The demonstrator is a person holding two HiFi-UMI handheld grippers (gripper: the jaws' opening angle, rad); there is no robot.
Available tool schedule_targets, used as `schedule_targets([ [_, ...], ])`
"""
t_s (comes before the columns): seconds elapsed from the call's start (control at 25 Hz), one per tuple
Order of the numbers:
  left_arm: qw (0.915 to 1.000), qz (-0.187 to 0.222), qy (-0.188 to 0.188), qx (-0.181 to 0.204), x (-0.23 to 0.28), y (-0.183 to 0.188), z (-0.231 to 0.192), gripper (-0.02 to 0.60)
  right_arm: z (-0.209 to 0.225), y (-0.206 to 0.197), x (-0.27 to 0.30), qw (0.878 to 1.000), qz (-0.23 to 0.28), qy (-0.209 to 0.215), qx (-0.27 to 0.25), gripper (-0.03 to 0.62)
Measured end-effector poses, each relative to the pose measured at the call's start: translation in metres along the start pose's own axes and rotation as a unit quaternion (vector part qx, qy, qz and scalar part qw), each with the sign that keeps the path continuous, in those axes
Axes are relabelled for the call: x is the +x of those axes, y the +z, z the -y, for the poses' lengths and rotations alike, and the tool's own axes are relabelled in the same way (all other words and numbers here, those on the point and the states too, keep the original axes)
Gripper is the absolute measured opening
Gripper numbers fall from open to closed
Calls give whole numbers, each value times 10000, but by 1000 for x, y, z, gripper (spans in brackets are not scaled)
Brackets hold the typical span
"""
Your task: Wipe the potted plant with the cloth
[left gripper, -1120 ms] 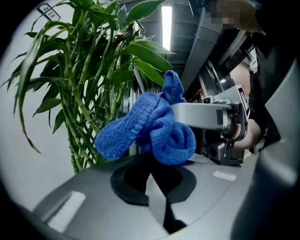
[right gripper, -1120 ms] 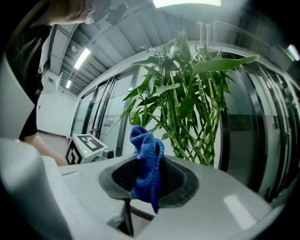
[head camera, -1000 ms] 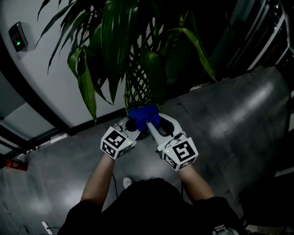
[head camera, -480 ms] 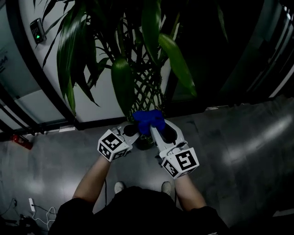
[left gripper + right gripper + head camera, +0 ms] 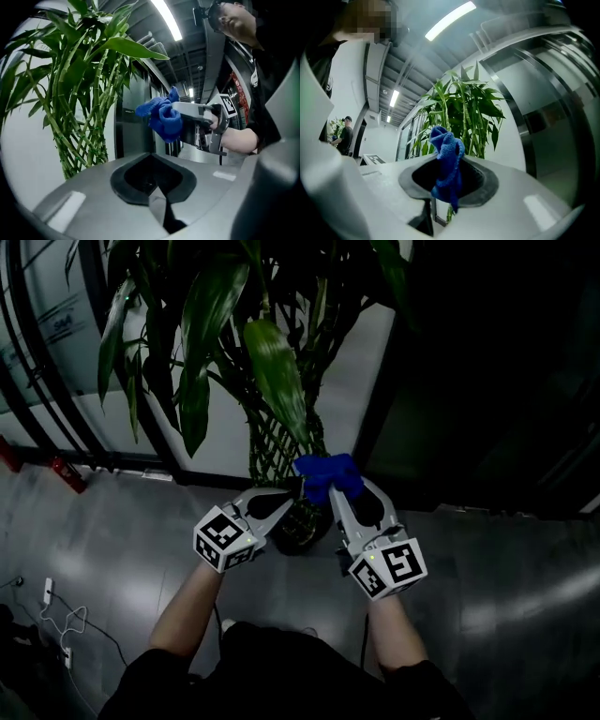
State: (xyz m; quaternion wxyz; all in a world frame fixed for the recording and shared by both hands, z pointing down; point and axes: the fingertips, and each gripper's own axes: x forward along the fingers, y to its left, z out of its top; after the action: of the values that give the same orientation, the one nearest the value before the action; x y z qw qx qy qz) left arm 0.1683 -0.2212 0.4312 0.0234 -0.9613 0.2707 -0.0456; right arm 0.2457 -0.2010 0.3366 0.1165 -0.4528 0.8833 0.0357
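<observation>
"Head view: where is the cloth [image 5: 328, 474]?"
"Frame centre, pinched in the right gripper [image 5: 332, 491], just beside the plant [image 5: 274, 381] stems. The left gripper [image 5: 296, 487] is clenched, empty."

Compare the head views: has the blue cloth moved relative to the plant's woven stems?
Yes. The blue cloth, clamped in the right gripper, now sits right of the woven stems; a second ago it lay squarely before them. The camera shifted too.
</observation>
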Motion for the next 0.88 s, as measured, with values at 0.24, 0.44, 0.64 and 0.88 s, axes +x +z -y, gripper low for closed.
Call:
schedule_targets([
  [0.24,9990,109,422,-106,-3,20,-17,6,21,29,18,9994,204,132,-243,104],
  [0.44,9985,206,500,104,2,46,-37,6,20,75,45,9964,504,264,-632,104],
  [0.64,9964,417,648,345,13,82,-53,6,23,123,71,9878,972,263,-1190,104],
  [0.88,9963,529,576,346,14,98,-66,6,18,172,103,9751,1262,455,-1766,104],
])
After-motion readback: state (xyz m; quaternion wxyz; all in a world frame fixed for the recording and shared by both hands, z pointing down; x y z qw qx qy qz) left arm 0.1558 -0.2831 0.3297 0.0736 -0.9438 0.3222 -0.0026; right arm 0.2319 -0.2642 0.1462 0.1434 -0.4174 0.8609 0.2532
